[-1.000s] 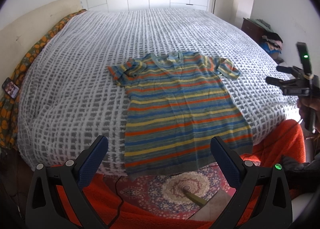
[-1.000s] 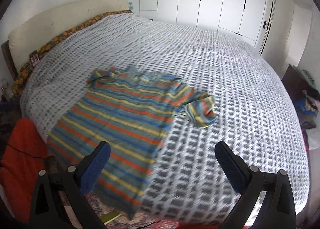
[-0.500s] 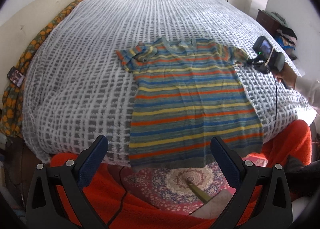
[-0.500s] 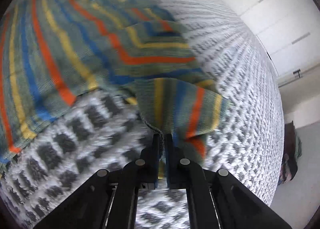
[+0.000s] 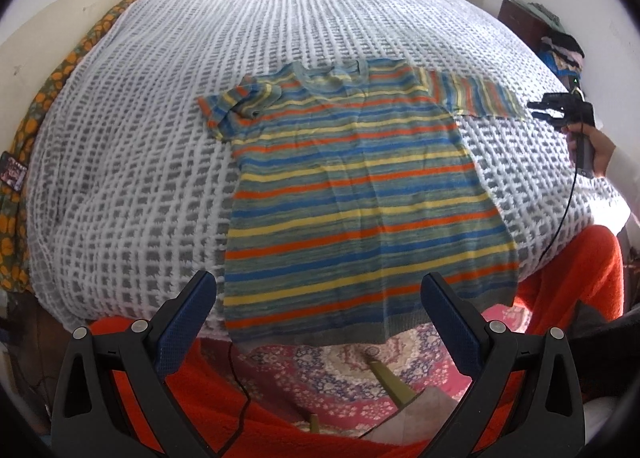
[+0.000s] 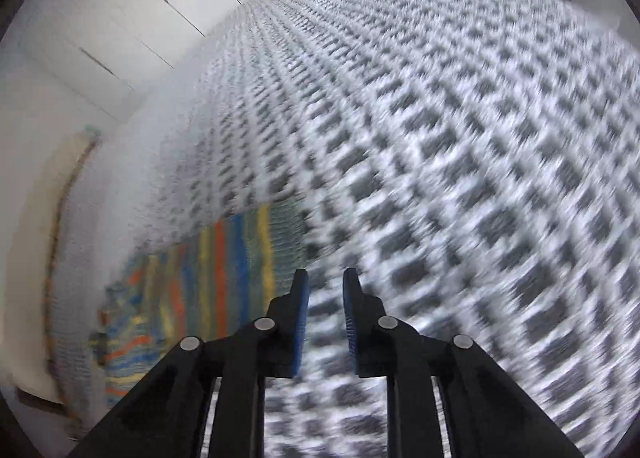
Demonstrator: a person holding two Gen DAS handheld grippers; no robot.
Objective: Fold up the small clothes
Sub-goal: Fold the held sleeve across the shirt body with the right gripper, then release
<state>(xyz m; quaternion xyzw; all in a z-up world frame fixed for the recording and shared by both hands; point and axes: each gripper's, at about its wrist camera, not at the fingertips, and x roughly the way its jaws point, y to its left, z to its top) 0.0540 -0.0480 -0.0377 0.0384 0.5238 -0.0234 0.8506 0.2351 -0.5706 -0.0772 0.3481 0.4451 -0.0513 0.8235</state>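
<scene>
Here, from the left wrist, a striped T-shirt (image 5: 352,194) lies flat on a grey-and-white checked bedspread (image 5: 132,186), hem hanging over the near edge, 1 sleeve (image 5: 476,98) spread out and the other sleeve (image 5: 236,106) bunched, while the left gripper (image 5: 318,306) hangs wide open and empty above the hem and the right gripper (image 5: 538,110) sits just beside the spread sleeve's cuff. From the right wrist, blurred, the right gripper's 2 blue pads (image 6: 300,322) stand slightly parted with nothing between them, the sleeve's cuff (image 6: 256,254) just beside the near fingertip.
</scene>
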